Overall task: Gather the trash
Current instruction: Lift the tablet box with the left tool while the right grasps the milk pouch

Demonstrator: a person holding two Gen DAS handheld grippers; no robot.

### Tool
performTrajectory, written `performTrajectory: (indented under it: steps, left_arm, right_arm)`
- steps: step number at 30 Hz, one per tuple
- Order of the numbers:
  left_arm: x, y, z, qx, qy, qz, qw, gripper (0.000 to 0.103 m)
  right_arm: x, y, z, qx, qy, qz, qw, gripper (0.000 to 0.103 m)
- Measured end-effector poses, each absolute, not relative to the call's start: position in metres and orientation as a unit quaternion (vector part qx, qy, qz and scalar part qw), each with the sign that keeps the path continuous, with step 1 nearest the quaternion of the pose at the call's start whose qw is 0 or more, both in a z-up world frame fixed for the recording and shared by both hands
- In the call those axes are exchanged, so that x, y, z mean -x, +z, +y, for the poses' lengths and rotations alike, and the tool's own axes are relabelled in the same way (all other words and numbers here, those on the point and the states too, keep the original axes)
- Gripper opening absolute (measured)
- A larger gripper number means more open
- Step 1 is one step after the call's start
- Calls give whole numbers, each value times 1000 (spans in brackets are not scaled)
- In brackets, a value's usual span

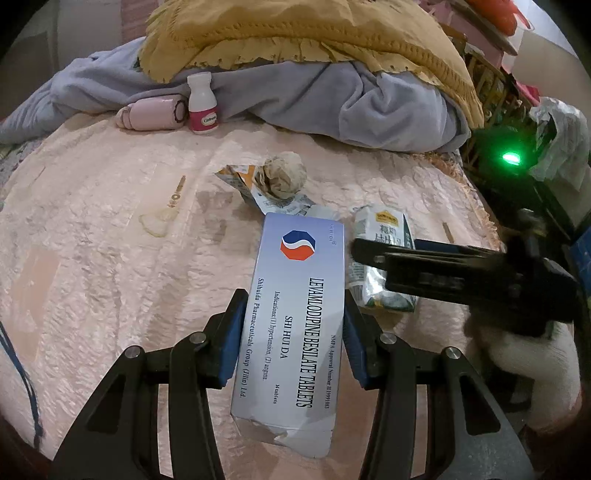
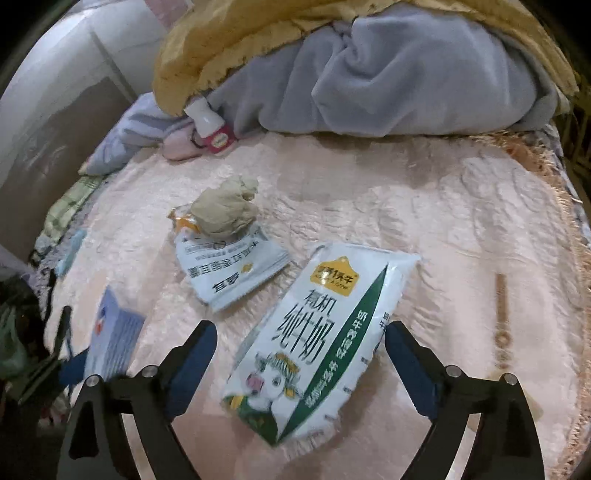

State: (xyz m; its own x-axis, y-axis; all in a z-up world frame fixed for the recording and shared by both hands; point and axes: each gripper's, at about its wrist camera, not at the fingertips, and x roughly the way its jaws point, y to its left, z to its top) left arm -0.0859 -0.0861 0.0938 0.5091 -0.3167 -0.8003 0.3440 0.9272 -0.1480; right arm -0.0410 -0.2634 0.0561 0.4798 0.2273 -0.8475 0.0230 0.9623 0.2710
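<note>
My left gripper (image 1: pixel 291 334) is shut on a blue-white tablet box (image 1: pixel 295 317), held above the pink bedspread (image 1: pixel 92 258); the same box shows blurred in the right wrist view (image 2: pixel 114 339). A white and green milk pouch (image 2: pixel 317 339) lies flat between the wide fingers of my open right gripper (image 2: pixel 301 332), and neither pad touches it. In the left wrist view the right gripper (image 1: pixel 373 258) hovers over that pouch (image 1: pixel 384 236). Farther back, a crumpled beige paper ball (image 2: pixel 225 212) rests on a flat white wrapper (image 2: pixel 229 273).
A white pill bottle with a pink label (image 1: pixel 202 103) and a pink roll (image 1: pixel 151 116) stand against heaped grey (image 1: pixel 369 107) and yellow blankets (image 1: pixel 295 33). A small stick (image 1: pixel 177 192) and a scrap (image 1: pixel 155 223) lie left. A crumpled plastic bag (image 1: pixel 561 144) hangs past the bed's right edge.
</note>
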Motion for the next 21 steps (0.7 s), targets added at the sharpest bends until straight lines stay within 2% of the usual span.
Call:
performTrajectory:
  steps: [4, 5, 6, 7, 8, 9, 13, 21]
  left_arm:
    - [85, 89, -84, -8, -190, 461, 867, 47]
    - [85, 89, -83, -7, -189, 462, 866, 47]
    - [86, 88, -83, -7, -189, 462, 866, 46]
    - [87, 87, -83, -6, -190, 463, 866, 46]
    - [88, 87, -83, -5, -190, 464, 865, 46]
    - [88, 86, -84, -4, -191, 464, 865, 46]
    - [94, 88, -93, 0, -199, 462, 864, 46]
    - [110, 95, -122, -10, -225, 458, 860, 46]
  right_arm:
    - [34, 42, -254, -87, 49, 521, 848, 90]
    - [36, 44, -252, -76, 52, 517, 851, 83]
    - [39, 45, -252, -66, 55, 514, 854, 81]
    - [42, 46, -253, -59, 59, 512, 855, 69]
    - [47, 48, -256, -57, 62, 512, 855, 43]
    - [51, 50, -260, -54, 62, 510, 856, 33]
    - [73, 57, -278, -62, 82, 509, 855, 26]
    - [129, 83, -306, -101, 121, 479, 863, 22]
